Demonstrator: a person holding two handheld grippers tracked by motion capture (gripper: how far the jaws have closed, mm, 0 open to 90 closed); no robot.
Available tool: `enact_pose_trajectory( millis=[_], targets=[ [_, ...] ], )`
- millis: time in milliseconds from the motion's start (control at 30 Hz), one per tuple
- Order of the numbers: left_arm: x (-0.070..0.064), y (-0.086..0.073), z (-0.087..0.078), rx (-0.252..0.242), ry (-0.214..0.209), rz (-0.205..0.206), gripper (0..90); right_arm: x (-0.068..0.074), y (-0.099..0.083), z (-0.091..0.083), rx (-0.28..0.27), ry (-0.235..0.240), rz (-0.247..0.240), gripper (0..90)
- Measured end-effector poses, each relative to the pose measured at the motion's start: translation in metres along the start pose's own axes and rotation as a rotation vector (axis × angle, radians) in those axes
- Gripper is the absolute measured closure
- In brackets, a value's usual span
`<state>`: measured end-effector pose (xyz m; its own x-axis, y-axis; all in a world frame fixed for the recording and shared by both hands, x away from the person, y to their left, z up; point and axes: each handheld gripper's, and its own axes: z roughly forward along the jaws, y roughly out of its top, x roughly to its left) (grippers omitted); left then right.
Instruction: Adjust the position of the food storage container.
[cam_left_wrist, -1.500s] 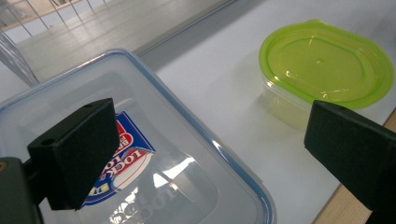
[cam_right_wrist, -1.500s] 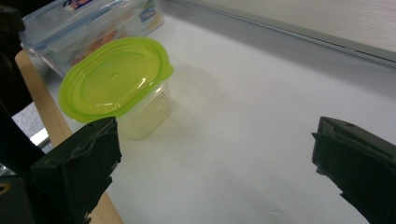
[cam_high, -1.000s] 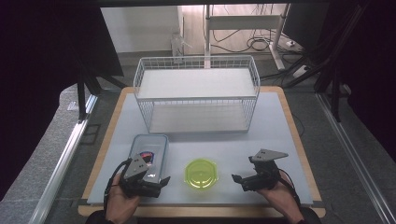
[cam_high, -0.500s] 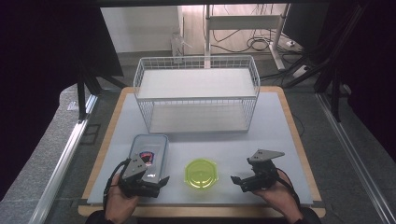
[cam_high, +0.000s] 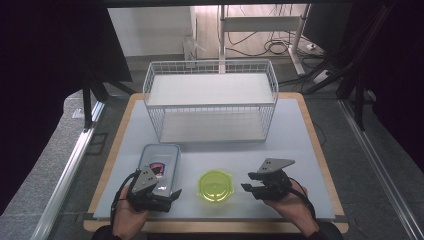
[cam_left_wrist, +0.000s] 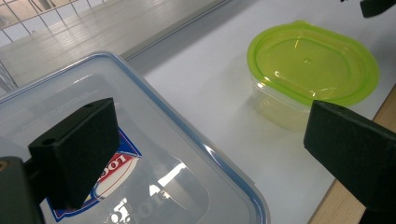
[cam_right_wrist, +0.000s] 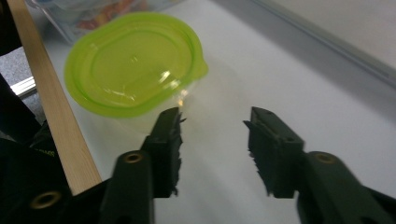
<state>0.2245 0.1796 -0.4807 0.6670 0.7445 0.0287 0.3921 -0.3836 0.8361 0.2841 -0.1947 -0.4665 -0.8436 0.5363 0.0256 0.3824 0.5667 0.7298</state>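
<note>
A clear rectangular box with a blue-rimmed lid and a red-and-blue label (cam_high: 159, 164) lies at the front left of the white table top. Right of it stands a small round tub with a lime-green lid (cam_high: 215, 185). My left gripper (cam_high: 168, 192) hovers at the box's near right corner. It is open wide, with one jaw over the box lid (cam_left_wrist: 154, 154) and the other toward the table's wooden edge; the green tub (cam_left_wrist: 310, 70) lies ahead. My right gripper (cam_high: 248, 182) is just right of the tub, open and empty, pointing past the tub's (cam_right_wrist: 133, 60) side without touching it.
A white wire basket rack (cam_high: 210, 100) with two shelves stands at the back middle of the table. A wooden border (cam_high: 320, 150) frames the white surface. Bare white table (cam_high: 295, 135) stretches between the rack and the grippers. Cables and dark stands sit beyond the table.
My right gripper has edged a little left toward the green-lidded tub. The left gripper and both containers stay where they were.
</note>
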Motion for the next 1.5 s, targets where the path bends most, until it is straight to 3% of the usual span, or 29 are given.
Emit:
enact_pose_trajectory(
  millis=[200,367,767,1133,1233,1500],
  targets=[
    [-0.001,0.000,0.000,0.002,0.004,0.006,3.6,0.008,0.016,0.006,-0.008,0.046,-0.082,79.8],
    [0.000,0.000,-0.001,-0.005,0.010,0.007,3.6,0.013,0.025,0.020,-0.005,0.094,-0.109,89.3],
    [0.001,-0.001,-0.002,-0.009,0.017,0.007,3.6,0.053,0.063,0.070,0.000,0.188,-0.231,90.0],
    [0.000,-0.001,-0.002,-0.004,0.013,0.011,3.7,0.086,0.078,0.103,0.042,0.231,-0.316,90.0],
    [0.000,-0.001,-0.002,-0.001,0.011,0.012,3.7,0.090,0.076,0.109,0.079,0.208,-0.343,90.0],
    [-0.001,-0.001,-0.001,-0.001,0.009,0.011,3.7,0.082,0.070,0.103,0.091,0.222,-0.311,90.0]
  ],
)
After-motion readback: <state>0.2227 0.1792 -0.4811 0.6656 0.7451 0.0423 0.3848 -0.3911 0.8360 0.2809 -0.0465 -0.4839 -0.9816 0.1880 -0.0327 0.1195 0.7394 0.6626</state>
